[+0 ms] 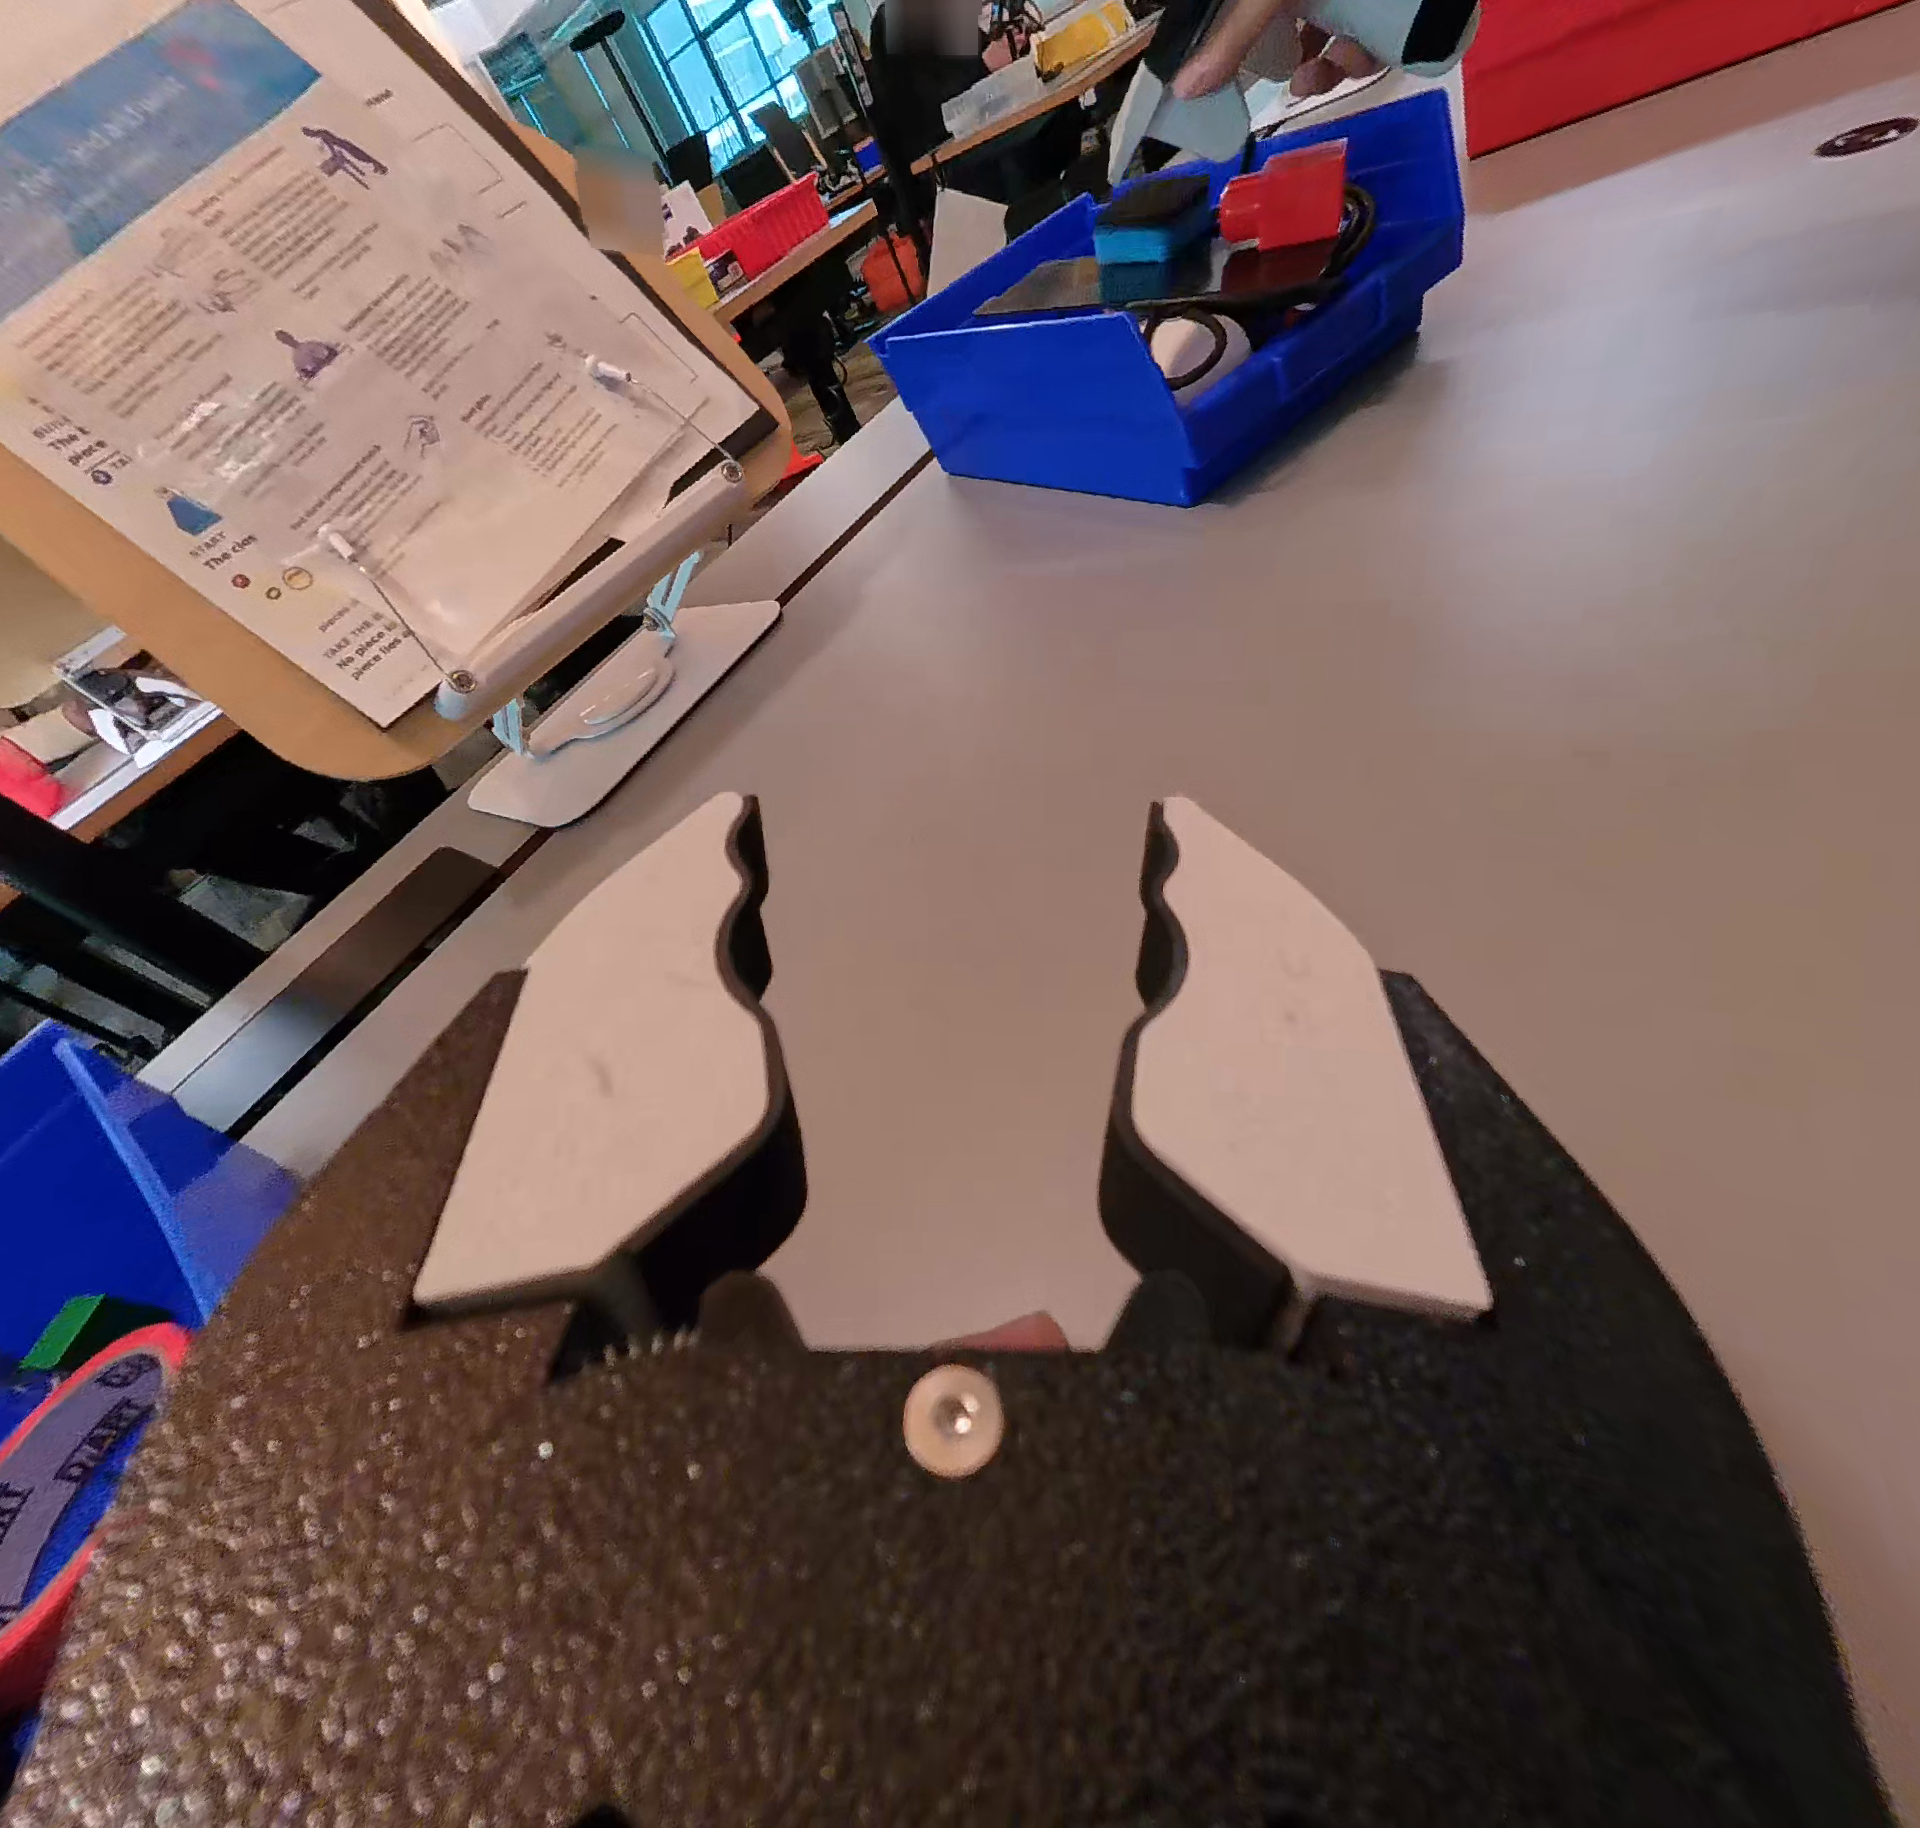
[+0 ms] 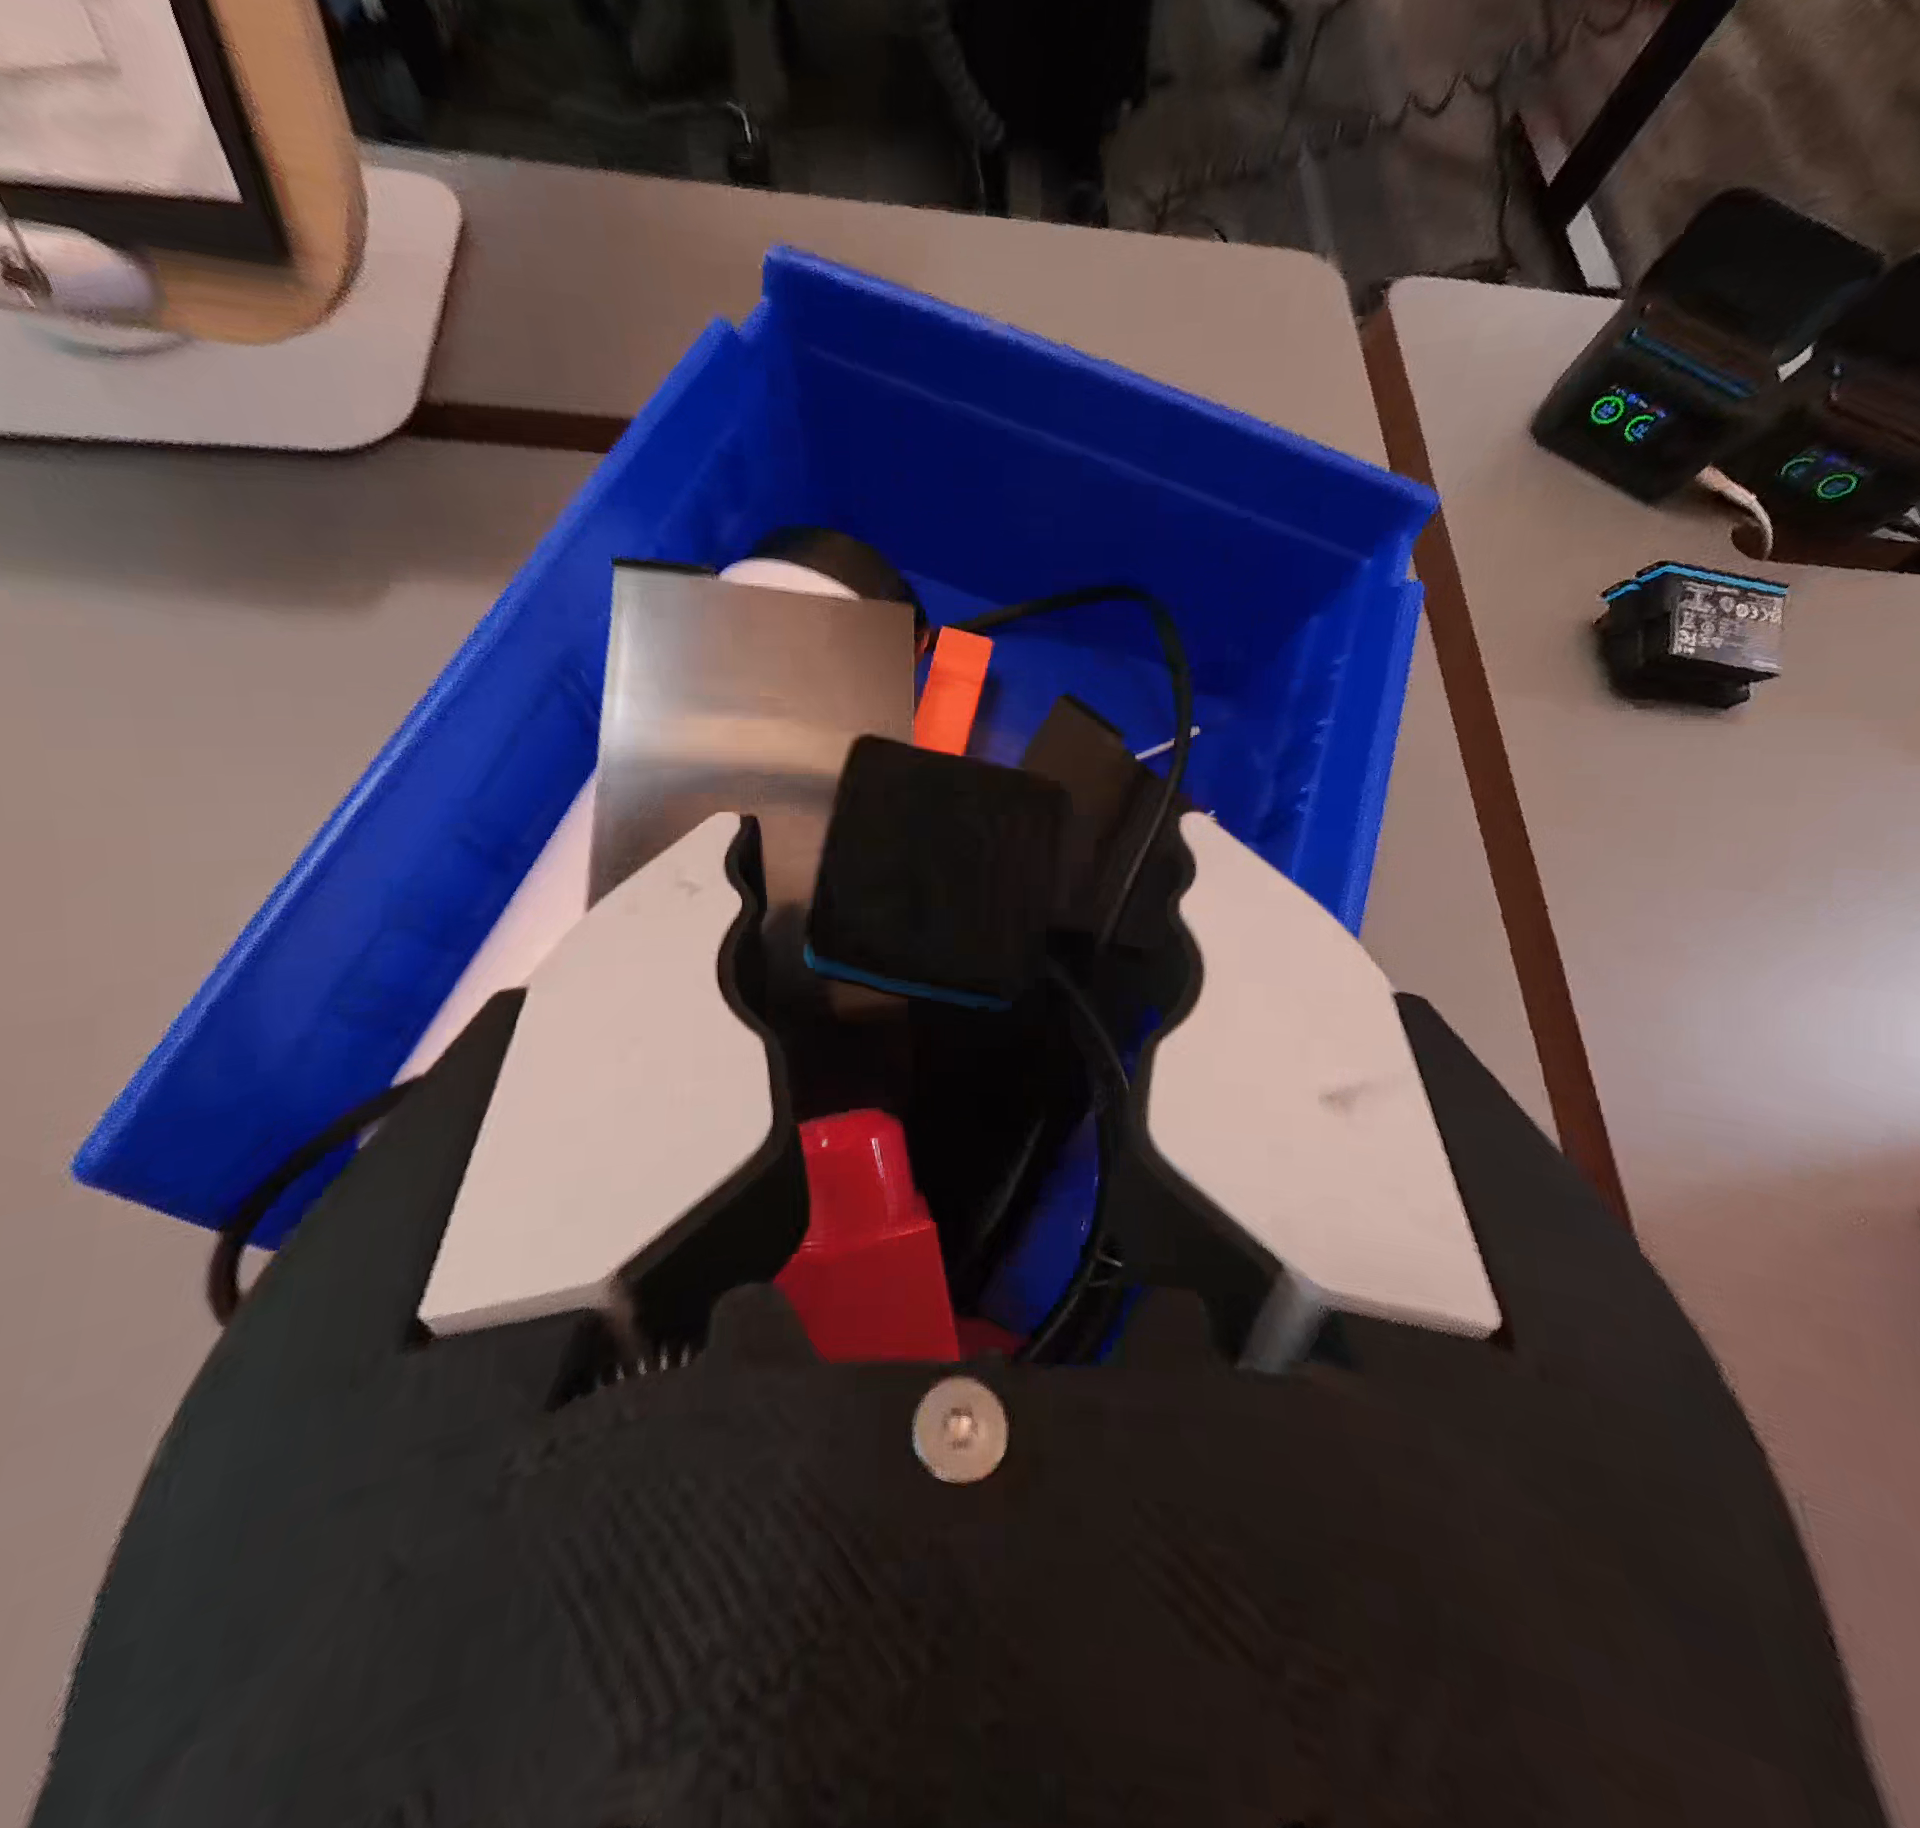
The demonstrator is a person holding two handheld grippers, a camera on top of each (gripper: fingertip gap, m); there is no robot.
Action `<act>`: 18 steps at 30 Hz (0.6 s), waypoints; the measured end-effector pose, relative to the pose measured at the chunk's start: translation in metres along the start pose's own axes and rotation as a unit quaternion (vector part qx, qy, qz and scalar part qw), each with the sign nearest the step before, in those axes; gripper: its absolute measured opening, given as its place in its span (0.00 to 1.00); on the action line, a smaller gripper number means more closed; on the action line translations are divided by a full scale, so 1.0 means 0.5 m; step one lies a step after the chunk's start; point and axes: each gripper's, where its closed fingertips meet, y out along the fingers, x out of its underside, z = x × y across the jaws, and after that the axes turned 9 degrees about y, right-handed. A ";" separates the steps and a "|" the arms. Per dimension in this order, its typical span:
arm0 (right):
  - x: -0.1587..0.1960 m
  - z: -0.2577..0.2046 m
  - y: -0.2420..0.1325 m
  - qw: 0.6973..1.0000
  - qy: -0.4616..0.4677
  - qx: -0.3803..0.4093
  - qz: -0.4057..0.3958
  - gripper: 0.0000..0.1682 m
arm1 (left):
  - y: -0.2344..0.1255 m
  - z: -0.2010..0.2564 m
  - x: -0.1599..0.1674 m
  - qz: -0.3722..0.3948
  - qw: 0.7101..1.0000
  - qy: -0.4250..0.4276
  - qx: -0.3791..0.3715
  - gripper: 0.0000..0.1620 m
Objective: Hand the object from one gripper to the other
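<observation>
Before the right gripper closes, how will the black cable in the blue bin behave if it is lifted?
The black cable is probably floppy: it lies in loose curves. It loops among other items in the blue bin, so it may snag or drag them. It looks thin, likely light.

Left wrist view skims low across the table [image 1: 1351, 739]; right looks steeply down — both share the blue bin [image 2: 1039, 448], perhaps closest there.

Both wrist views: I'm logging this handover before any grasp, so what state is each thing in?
Left gripper: open, empty, over bare table.
Right gripper: open, empty, above the bin.
Blue bin: upright, open-topped, filled.
Black block: lying on top, ungrasped.
Red block: in bin, ungrasped.
Metal plate: tilted in bin.
</observation>
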 end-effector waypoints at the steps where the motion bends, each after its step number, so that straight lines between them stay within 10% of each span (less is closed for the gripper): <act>1: -0.009 -0.002 -0.011 1.000 0.002 -0.009 0.017 0.43 | -0.004 -0.002 0.004 -0.002 1.000 -0.003 0.001 0.42; 11: 0.007 -0.161 -0.271 0.965 -0.139 -0.104 0.199 0.38 | -0.090 -0.140 0.006 -0.020 0.986 -0.065 -0.155 0.39; 18: 0.078 -0.289 -0.237 0.955 -0.186 -0.150 0.176 0.40 | -0.295 -0.299 0.076 -0.092 0.921 -0.162 -0.341 0.37</act>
